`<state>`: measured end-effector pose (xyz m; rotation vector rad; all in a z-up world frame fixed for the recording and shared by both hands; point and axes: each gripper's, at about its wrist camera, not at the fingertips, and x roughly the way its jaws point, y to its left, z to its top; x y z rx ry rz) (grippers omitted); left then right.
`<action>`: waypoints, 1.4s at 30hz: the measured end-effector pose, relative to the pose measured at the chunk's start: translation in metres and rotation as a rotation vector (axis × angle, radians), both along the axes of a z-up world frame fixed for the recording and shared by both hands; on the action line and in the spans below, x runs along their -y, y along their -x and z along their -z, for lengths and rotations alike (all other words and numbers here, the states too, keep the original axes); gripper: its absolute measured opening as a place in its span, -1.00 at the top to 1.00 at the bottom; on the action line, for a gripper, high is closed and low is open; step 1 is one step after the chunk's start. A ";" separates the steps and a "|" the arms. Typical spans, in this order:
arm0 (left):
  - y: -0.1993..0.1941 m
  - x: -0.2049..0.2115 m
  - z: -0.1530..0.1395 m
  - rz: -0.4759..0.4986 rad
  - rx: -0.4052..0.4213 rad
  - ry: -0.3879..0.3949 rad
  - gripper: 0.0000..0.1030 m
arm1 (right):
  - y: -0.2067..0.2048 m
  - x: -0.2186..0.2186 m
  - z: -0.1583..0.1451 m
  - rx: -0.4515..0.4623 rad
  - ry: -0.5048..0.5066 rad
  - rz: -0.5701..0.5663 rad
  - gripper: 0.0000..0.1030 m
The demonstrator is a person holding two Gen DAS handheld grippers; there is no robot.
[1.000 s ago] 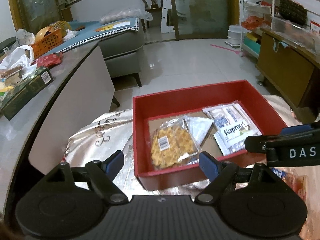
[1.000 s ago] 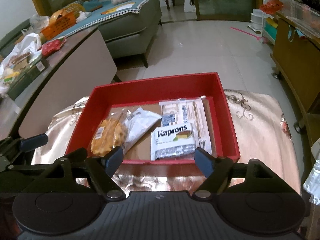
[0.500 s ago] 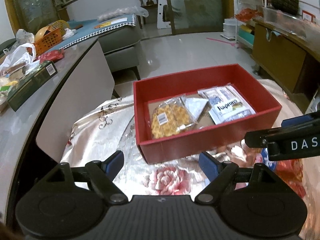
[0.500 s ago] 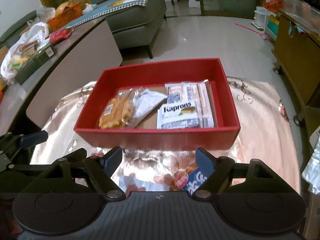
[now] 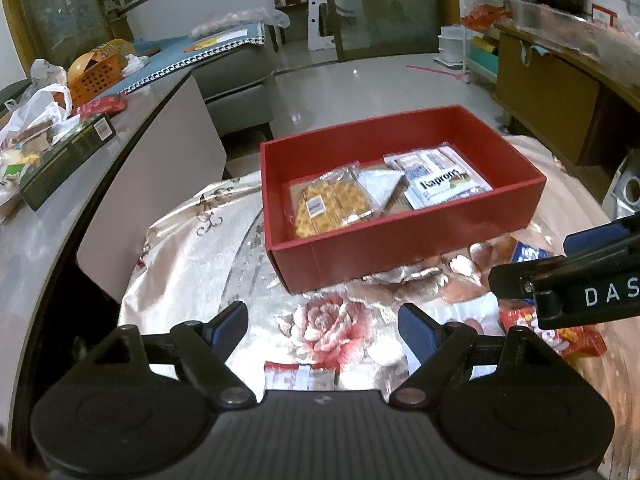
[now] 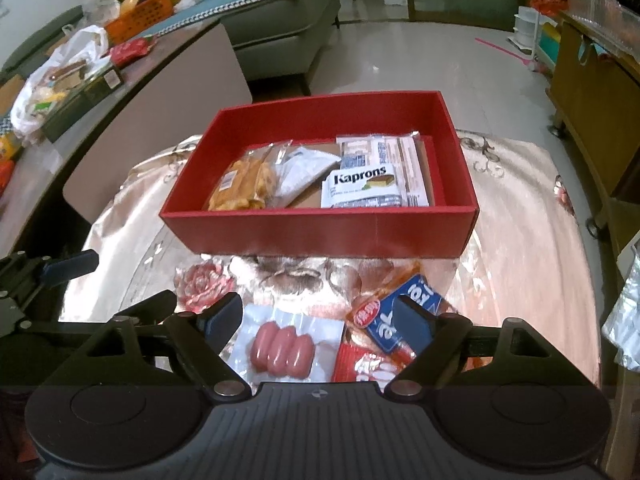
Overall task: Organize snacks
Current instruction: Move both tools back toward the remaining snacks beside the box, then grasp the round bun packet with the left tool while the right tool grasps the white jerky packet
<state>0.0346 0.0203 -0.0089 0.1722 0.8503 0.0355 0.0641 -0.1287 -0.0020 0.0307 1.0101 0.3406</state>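
**Reaching for the loose snacks in front of the box**

Both are wide open and empty: the left hand-held gripper (image 5: 322, 326) and the right hand-held gripper (image 6: 318, 316). The sausage pack (image 6: 282, 346) and blue wrapper (image 6: 394, 318) lie near the red box (image 6: 320, 232). Best to lower squarely and pinch one packet only. The table (image 6: 520, 248) wears a shiny floral cloth; a sofa stands far left.

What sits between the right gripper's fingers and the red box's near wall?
Right wrist view: only flowered tablecloth before the red box. The sausage pack lies between the open right gripper fingers.
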 end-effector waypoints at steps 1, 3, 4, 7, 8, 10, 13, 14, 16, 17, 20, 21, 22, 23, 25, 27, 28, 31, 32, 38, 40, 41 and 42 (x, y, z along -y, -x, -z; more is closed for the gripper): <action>0.002 0.000 0.001 0.000 -0.008 0.005 -0.49 | 0.001 0.000 0.001 -0.004 0.003 -0.001 -0.69; 0.006 -0.001 0.004 -0.001 -0.026 0.020 -0.49 | 0.006 0.002 0.003 -0.013 0.007 -0.001 -0.69; 0.008 -0.002 0.006 -0.004 -0.035 0.026 -0.49 | 0.008 0.003 0.004 -0.017 0.011 -0.003 -0.69; 0.014 -0.004 0.012 -0.011 -0.068 0.043 -0.49 | 0.013 0.008 0.007 -0.025 0.020 -0.002 -0.69; 0.016 -0.005 0.014 -0.013 -0.078 0.047 -0.49 | 0.015 0.010 0.007 -0.029 0.022 0.000 -0.69; 0.021 -0.004 0.018 -0.015 -0.100 0.052 -0.49 | 0.018 0.015 0.009 -0.036 0.022 0.003 -0.69; 0.028 -0.005 0.024 -0.021 -0.128 0.057 -0.49 | 0.023 0.022 0.010 -0.047 0.022 0.006 -0.71; 0.030 -0.007 0.025 -0.021 -0.135 0.059 -0.49 | 0.025 0.024 0.011 -0.052 0.022 0.005 -0.72; 0.033 -0.012 0.027 -0.033 -0.146 0.052 -0.49 | 0.029 0.026 0.014 -0.060 0.029 -0.006 -0.72; 0.032 -0.017 0.029 -0.047 -0.151 0.044 -0.49 | 0.031 0.028 0.015 -0.064 0.032 -0.009 -0.72; 0.034 -0.038 0.034 -0.115 -0.180 0.074 -0.49 | 0.033 0.034 0.017 -0.071 0.034 -0.009 -0.72; 0.036 -0.046 0.035 -0.139 -0.193 0.108 -0.49 | 0.033 0.036 0.017 -0.072 0.030 -0.007 -0.72; 0.039 -0.053 0.035 -0.159 -0.198 0.134 -0.49 | 0.033 0.037 0.017 -0.076 0.025 -0.006 -0.72; 0.041 -0.058 0.036 -0.179 -0.199 0.149 -0.49 | 0.033 0.038 0.017 -0.079 0.021 -0.006 -0.72; 0.044 -0.063 0.036 -0.201 -0.194 0.164 -0.49 | 0.033 0.037 0.017 -0.082 0.017 -0.012 -0.72; 0.045 -0.061 0.036 -0.185 -0.183 0.174 -0.49 | 0.034 0.033 0.017 -0.081 0.018 -0.024 -0.72; 0.045 -0.056 0.035 -0.165 -0.180 0.182 -0.49 | 0.034 0.032 0.016 -0.080 0.017 -0.030 -0.72; 0.041 -0.040 0.036 -0.112 -0.184 0.203 -0.49 | 0.034 0.031 0.016 -0.081 0.015 -0.032 -0.74; 0.038 -0.033 0.037 -0.095 -0.192 0.206 -0.49 | 0.034 0.032 0.016 -0.082 0.016 -0.030 -0.74; 0.024 0.002 0.054 -0.041 -0.247 0.167 -0.64 | 0.035 0.037 0.022 -0.098 0.021 -0.023 -0.74; 0.020 0.007 0.058 -0.030 -0.269 0.160 -0.64 | 0.035 0.037 0.024 -0.103 0.025 -0.027 -0.74; 0.019 0.008 0.061 -0.030 -0.275 0.161 -0.65 | 0.036 0.036 0.025 -0.106 0.027 -0.031 -0.74; 0.018 0.008 0.063 -0.032 -0.280 0.170 -0.65 | 0.036 0.035 0.026 -0.108 0.030 -0.035 -0.74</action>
